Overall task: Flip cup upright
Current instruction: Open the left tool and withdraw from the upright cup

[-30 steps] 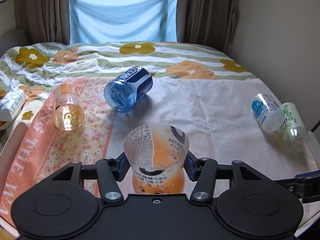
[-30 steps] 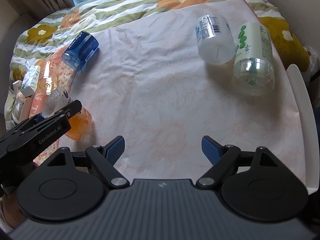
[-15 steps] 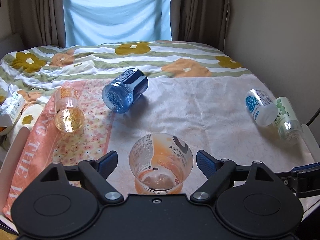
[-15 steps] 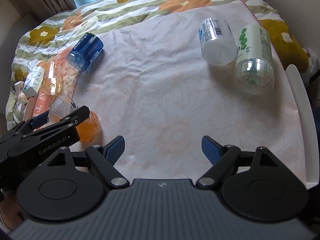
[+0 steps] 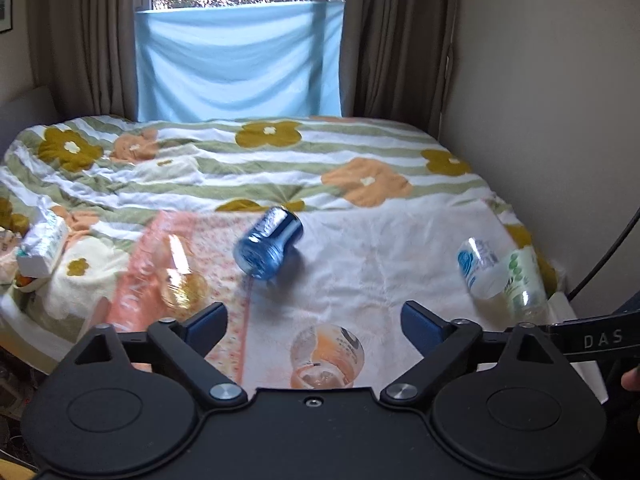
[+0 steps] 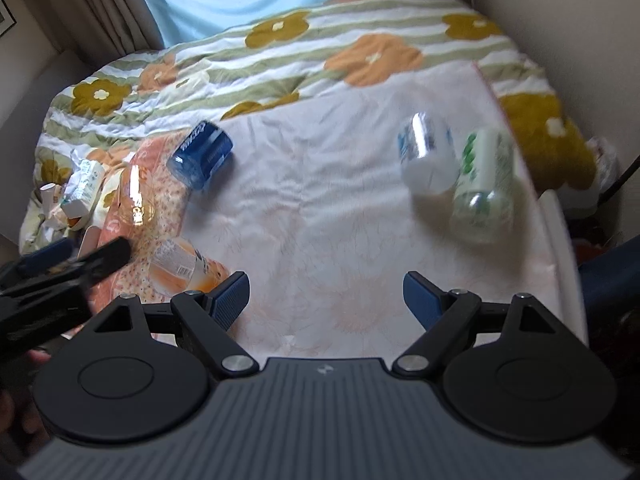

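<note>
An orange-printed clear cup (image 5: pixel 327 358) stands upright on the pale cloth, mouth up, just below and between my left gripper's (image 5: pixel 314 320) open, empty fingers; nothing touches it. It also shows in the right wrist view (image 6: pixel 182 266) at the left, beside my right gripper's left finger. A blue cup (image 5: pixel 269 243) lies on its side farther back, as does a clear amber cup (image 5: pixel 182 278) at the left. My right gripper (image 6: pixel 326 294) is open and empty over the cloth.
A white-blue cup (image 5: pixel 478 266) and a green-printed cup (image 5: pixel 524 282) lie on their sides at the right (image 6: pixel 428 158) (image 6: pixel 484 184). A small carton (image 5: pixel 42 246) lies at the left. A wall bounds the bed (image 5: pixel 260 160) on the right.
My left gripper opened, let go of the orange cup standing upright, and pulled up and back from it. My right gripper rose and tilted; it stayed open.
</note>
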A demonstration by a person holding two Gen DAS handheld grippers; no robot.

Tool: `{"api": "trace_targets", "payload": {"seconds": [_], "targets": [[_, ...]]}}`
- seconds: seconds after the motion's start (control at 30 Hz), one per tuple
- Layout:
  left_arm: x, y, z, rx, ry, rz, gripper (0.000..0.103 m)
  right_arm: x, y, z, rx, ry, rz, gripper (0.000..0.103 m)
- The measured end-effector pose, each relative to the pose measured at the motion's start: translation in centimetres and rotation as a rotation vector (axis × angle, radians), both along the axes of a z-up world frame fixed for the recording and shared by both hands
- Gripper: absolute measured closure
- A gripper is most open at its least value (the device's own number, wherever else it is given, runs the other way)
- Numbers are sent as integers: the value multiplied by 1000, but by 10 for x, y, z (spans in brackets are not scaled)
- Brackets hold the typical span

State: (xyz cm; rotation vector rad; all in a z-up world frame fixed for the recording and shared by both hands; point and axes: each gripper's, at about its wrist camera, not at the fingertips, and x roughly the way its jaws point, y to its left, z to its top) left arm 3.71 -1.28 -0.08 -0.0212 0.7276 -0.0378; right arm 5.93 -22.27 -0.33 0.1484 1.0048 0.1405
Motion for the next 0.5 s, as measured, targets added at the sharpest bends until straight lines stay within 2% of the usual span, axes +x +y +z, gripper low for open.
{"api": "trace_targets", "payload": {"seconds": [0.13,0.27,0.5], "targets": [[-12,8,22,21,-13,16,1,-15,7,23,-91,-90,9,0],[-22,15,33,28,-12,38,0,-27,6,40,-118,-144,-1,0],[-38,17,34,42,8,58,0,-46,4,46,-162,-156,-36,0]]}}
